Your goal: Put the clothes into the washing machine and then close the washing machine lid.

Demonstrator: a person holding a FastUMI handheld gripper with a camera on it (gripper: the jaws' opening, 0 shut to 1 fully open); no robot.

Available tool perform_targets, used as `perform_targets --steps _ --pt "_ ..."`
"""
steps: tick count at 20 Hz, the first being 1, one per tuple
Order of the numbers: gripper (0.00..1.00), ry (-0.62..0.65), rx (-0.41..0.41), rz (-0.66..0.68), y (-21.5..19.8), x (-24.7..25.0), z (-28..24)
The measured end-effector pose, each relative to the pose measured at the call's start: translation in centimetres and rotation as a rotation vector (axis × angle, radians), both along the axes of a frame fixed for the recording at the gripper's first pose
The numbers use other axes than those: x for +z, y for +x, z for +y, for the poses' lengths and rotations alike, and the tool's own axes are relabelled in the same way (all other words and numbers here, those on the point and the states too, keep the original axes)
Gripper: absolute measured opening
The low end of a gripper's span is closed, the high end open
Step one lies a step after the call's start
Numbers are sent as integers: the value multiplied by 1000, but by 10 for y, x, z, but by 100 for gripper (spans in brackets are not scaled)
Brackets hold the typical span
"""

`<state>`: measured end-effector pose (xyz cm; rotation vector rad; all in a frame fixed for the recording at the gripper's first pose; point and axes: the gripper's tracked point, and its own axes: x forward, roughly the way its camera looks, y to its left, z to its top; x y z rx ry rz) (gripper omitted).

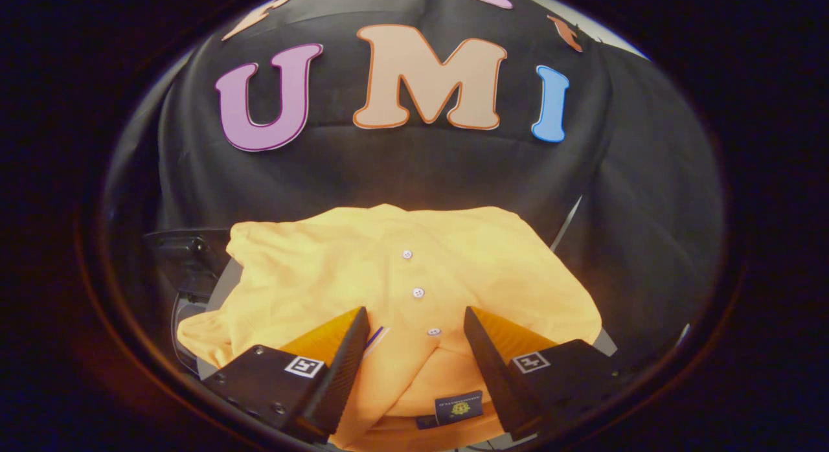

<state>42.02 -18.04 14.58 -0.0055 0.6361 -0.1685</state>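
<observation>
A yellow polo shirt (401, 283) lies spread flat on a pale desk (605, 342), collar end nearest the camera. A dark neck label (458, 407) with a small yellow emblem sits inside the collar; its writing is too small to read. Three white buttons (418, 292) run up the placket. The tongs (416, 326) hover over the collar end with their fingers spread wide, holding nothing; the placket and label lie between them, and most of the shirt stretches beyond. Each finger carries a small square black-and-white marker (304, 366).
</observation>
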Motion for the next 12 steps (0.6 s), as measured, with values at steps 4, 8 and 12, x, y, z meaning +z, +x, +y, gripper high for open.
perform_targets --steps 4,8,12 --pt "54 27 -57 33 -3 -4 -3" --pt "10 -15 -126 22 -8 2 -11" --pt "3 114 -135 -136 3 36 8"
